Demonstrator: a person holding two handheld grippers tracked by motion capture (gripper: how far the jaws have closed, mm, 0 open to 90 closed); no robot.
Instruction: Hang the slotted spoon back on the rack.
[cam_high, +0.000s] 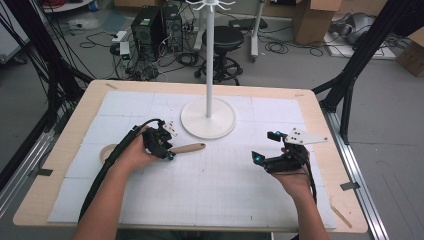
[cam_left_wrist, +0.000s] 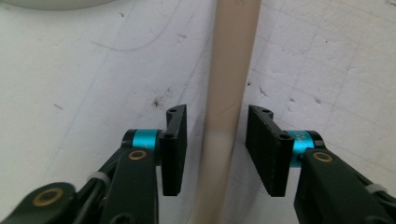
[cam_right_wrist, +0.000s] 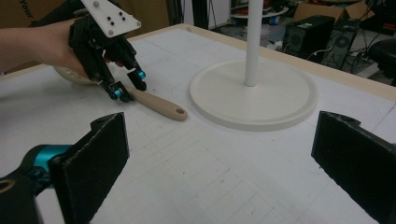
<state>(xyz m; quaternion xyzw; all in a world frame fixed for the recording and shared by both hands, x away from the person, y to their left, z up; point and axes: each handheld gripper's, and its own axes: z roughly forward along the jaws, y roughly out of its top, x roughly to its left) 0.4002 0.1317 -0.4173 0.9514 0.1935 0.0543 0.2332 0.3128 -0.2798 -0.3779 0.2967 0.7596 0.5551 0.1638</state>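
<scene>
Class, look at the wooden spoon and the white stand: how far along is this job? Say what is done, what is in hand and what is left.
Done: the left gripper straddles the wooden spoon's handle.
In hand: its pads flank the handle without touching yet, so the spoon lies flat on the table.
Left: gripping and lifting it, probably towards the white stand. The right gripper waits open.

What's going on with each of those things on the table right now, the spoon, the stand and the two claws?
Wooden spoon: lying flat on the table, handle between the left gripper's jaws.
Left gripper: lowered over the handle, small gaps each side, not yet clamped.
Right gripper: open wide, holding nothing.
White stand: upright, base flat on the table, apart from the spoon.
</scene>
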